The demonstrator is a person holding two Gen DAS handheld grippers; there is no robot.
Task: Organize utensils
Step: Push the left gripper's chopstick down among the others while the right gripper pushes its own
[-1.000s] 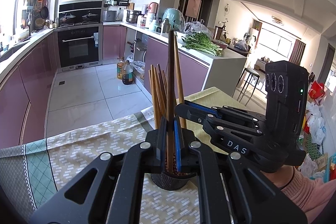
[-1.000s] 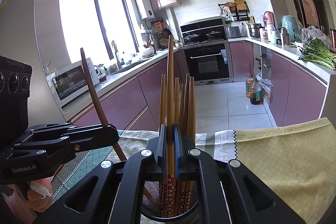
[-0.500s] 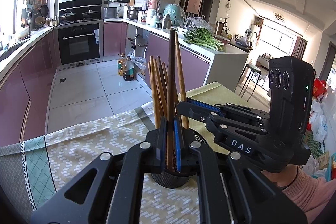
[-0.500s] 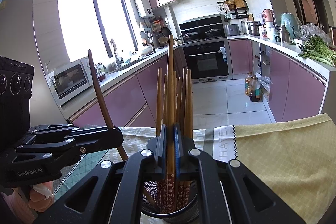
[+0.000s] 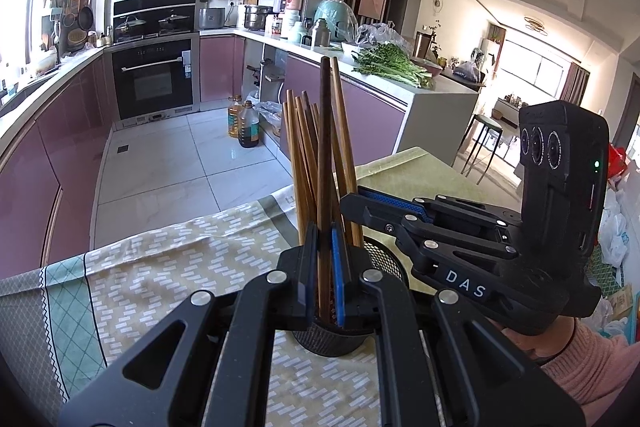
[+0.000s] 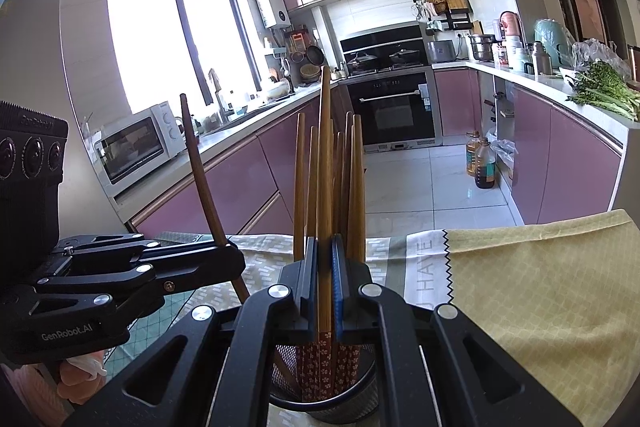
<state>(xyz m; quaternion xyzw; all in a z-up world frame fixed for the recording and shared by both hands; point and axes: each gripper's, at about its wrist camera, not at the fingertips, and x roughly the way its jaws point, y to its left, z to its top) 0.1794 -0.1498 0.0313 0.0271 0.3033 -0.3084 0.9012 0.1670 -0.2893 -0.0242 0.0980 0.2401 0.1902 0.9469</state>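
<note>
A black mesh holder (image 5: 332, 337) stands on the tablecloth with several light wooden chopsticks (image 5: 298, 163) upright in it; it also shows in the right wrist view (image 6: 352, 399). My left gripper (image 5: 325, 267) is shut on a dark brown chopstick (image 5: 325, 147), its lower end inside the holder. My right gripper (image 6: 325, 287) is shut on a light chopstick with a red patterned end (image 6: 325, 187), also standing in the holder. The left gripper (image 6: 224, 261) with the tilted dark chopstick (image 6: 200, 171) shows at left in the right wrist view. The right gripper (image 5: 352, 203) reaches in from the right in the left wrist view.
The table carries a patterned green and white cloth (image 5: 152, 279) and a yellow cloth (image 6: 540, 287). Beyond the table edge lie the tiled kitchen floor (image 5: 168, 163), purple cabinets, an oven (image 5: 154, 83), oil bottles (image 5: 248, 125) and a counter with greens (image 5: 388, 65).
Both grippers have sunk slightly, lowering their chopsticks deeper into the holder. The dark chopstick has tilted closer to the bundle. Both grips stay shut.
</note>
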